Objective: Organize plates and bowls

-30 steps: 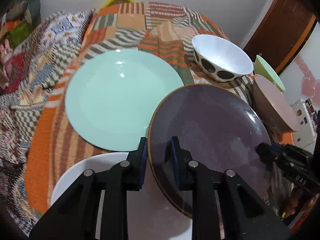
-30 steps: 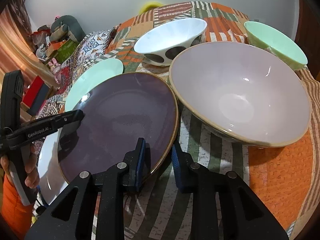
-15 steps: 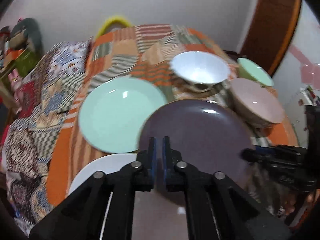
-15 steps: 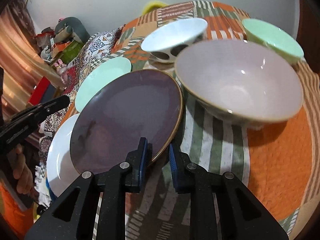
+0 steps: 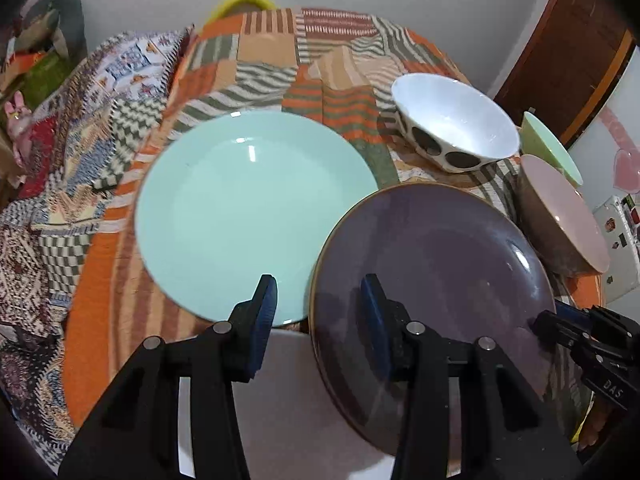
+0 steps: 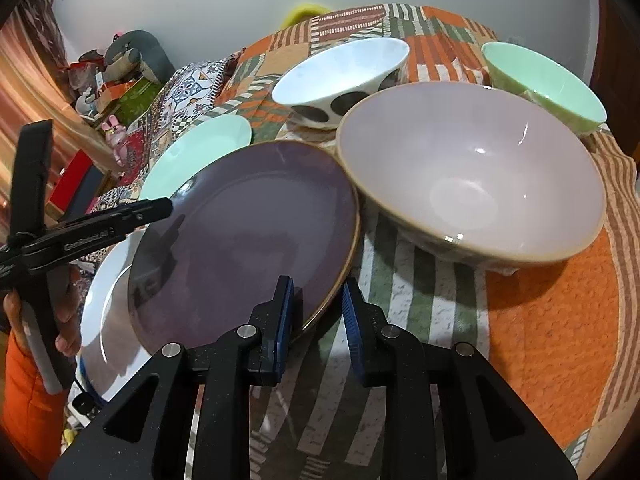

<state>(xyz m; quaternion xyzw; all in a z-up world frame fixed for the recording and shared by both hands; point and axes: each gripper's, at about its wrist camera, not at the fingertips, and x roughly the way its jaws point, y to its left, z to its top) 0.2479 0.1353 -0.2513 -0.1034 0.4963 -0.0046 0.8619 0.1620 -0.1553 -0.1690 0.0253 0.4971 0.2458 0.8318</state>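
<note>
A purple plate (image 5: 432, 280) (image 6: 244, 236) lies tilted, partly over a white plate (image 5: 288, 412) (image 6: 102, 304) at the table's near edge. My left gripper (image 5: 318, 306) is open, its jaws astride the purple plate's left rim. My right gripper (image 6: 318, 310) is open too, its jaws astride the plate's right rim. A mint plate (image 5: 248, 216) (image 6: 196, 152) lies beyond the purple one.
A pink bowl (image 6: 472, 176) (image 5: 560, 216), a white bowl with dark spots (image 6: 340, 76) (image 5: 452, 120) and a mint bowl (image 6: 544, 84) (image 5: 548, 148) stand on the patchwork tablecloth (image 5: 260, 64). Cluttered shelves (image 6: 108, 80) are at the left.
Both grippers have opened off the purple plate's rim. The plate has dropped lower, over the white plate. The left gripper has come down closer to the table.
</note>
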